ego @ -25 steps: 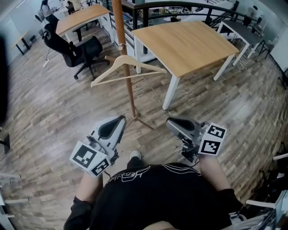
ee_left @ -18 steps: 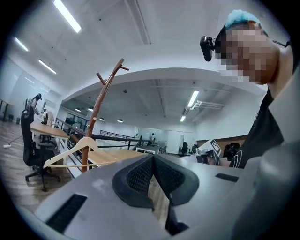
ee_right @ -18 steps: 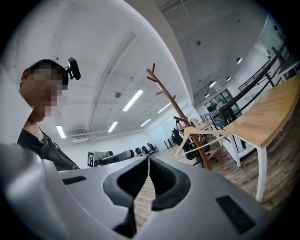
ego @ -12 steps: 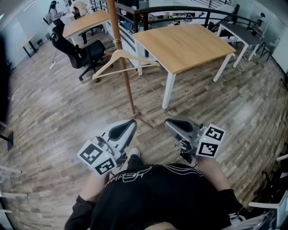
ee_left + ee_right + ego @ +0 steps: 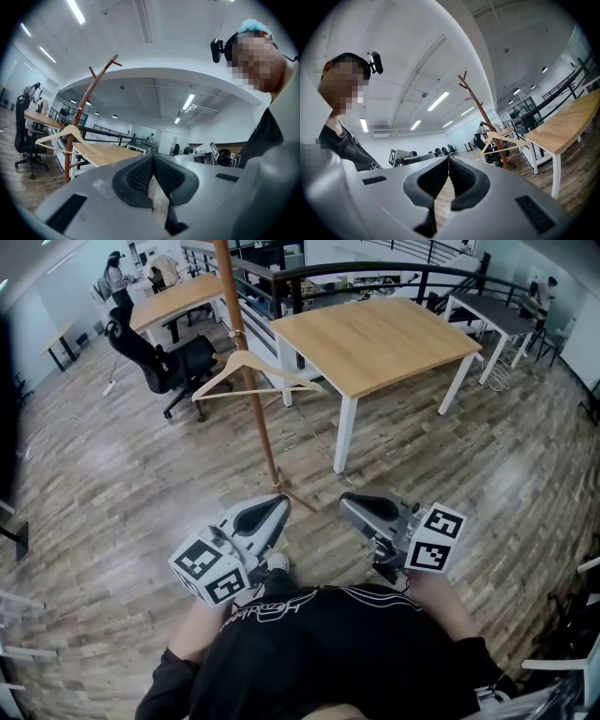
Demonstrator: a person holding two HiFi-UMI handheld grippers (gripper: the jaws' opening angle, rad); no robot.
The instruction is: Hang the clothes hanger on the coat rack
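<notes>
Hanger (image 5: 286, 372) hangs on the coat rack (image 5: 263, 427); my left gripper (image 5: 274, 509) and right gripper (image 5: 351, 504), near the rack's foot, are closed and empty. Bumping the rack could, I judge, shake it loose.

At 12 o'clock, the clothes hanger (image 5: 217, 377) is pale smooth wood on a darker wooden coat rack (image 5: 262, 427). The left gripper (image 5: 279, 504) and right gripper (image 5: 347, 503) look matt grey plastic.
</notes>
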